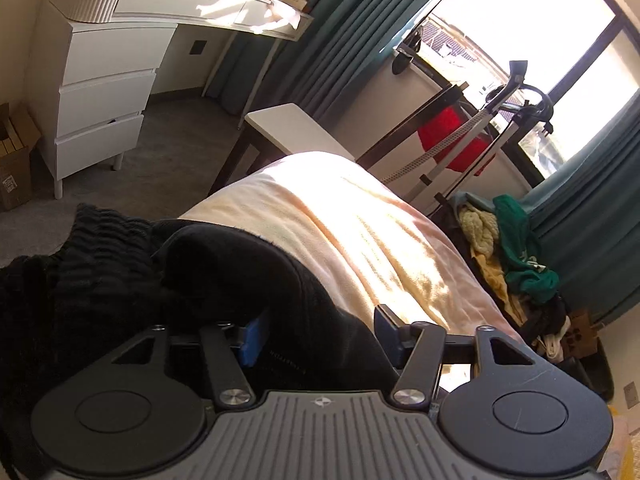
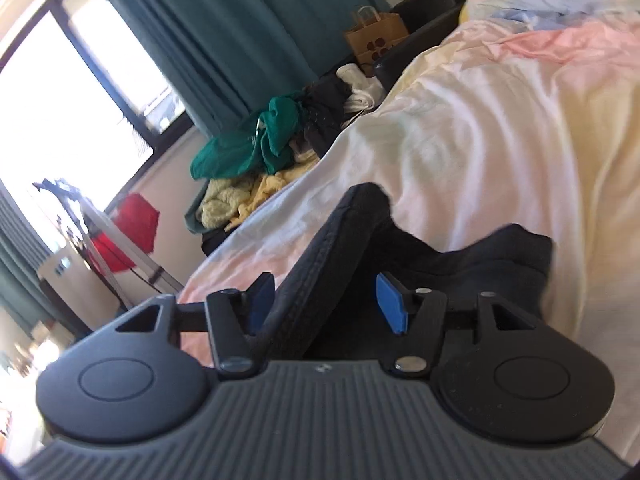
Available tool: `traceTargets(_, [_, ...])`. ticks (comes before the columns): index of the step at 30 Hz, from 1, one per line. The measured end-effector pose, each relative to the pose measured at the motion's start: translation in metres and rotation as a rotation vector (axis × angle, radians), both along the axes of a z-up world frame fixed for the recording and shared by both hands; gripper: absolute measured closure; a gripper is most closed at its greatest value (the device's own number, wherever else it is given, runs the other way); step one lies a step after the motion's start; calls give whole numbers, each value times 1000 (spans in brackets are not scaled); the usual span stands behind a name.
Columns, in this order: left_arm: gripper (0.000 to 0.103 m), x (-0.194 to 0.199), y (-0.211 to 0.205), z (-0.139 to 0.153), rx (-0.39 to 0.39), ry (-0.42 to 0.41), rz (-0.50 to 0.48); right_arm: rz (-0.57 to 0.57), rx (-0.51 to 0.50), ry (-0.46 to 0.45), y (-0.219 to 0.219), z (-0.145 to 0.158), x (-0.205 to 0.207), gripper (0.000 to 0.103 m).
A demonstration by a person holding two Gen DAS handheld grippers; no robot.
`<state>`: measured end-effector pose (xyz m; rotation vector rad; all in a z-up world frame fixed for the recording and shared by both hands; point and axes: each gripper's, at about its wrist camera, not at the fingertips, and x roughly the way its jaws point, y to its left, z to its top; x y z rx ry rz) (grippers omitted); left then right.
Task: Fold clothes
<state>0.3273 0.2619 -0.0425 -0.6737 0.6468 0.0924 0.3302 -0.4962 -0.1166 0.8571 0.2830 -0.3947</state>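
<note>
- while sunlight falls across the pale bedspread (image 1: 360, 232), a black garment (image 1: 224, 280) lies bunched at the bed's near edge.
- left gripper (image 1: 320, 332): jaws spread wide, black cloth between its blue pads (image 1: 253, 340), not pinched.
- right gripper (image 2: 326, 304): jaws spread too, a stitched edge of the black garment beside its left pad.
- a pile of clothes (image 2: 260, 152), green on top, sits beside the bed near teal curtains (image 2: 240, 32).

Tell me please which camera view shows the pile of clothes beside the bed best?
The right wrist view shows the pile of clothes best: green, yellow, dark and white pieces lie there in plain sight beside the bed. The left wrist view shows the same pile too, but at the frame's edge, smaller and partly in shadow.
</note>
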Motion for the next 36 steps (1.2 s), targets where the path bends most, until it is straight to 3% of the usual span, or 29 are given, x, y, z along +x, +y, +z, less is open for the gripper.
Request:
traceTargets(3, [25, -50, -5, 7, -53, -72, 3, -83, 166, -117, 2, -15, -61, 41])
traceTargets(6, [23, -90, -10, 2, -125, -79, 36, -32, 272, -81, 5, -30, -82, 41])
traceTargets(11, [19, -166, -12, -32, -314, -89, 194, 88, 380, 24, -1, -29, -95, 41])
traceTargets(13, [18, -191, -12, -50, -385, -92, 247, 111, 436, 6, -5, -36, -94, 40])
traceTargets(15, [18, -194, -2, -68, -482, -24, 264, 134, 495, -20, -9, -45, -92, 39])
traceTargets(17, [18, -191, 8, -79, -537, -22, 265, 157, 554, -45, -13, -54, -90, 39])
traceTargets(19, [18, -180, 12, -84, -529, -50, 265, 180, 595, -48, -15, -63, -83, 39])
traceTargets(22, [18, -159, 10, -95, -483, -115, 220, 225, 559, -39, -11, -70, -62, 39])
traceTargets(28, [19, -127, 3, -116, -400, -131, 213, 289, 529, -58, -9, -73, -28, 39])
traceTargets(33, [20, -127, 13, -119, -455, -140, 242, 237, 517, 23, -8, -74, -1, 41])
traceTargets(36, [32, -127, 19, -121, -488, -146, 260, 193, 487, -12, -5, -74, 7, 45])
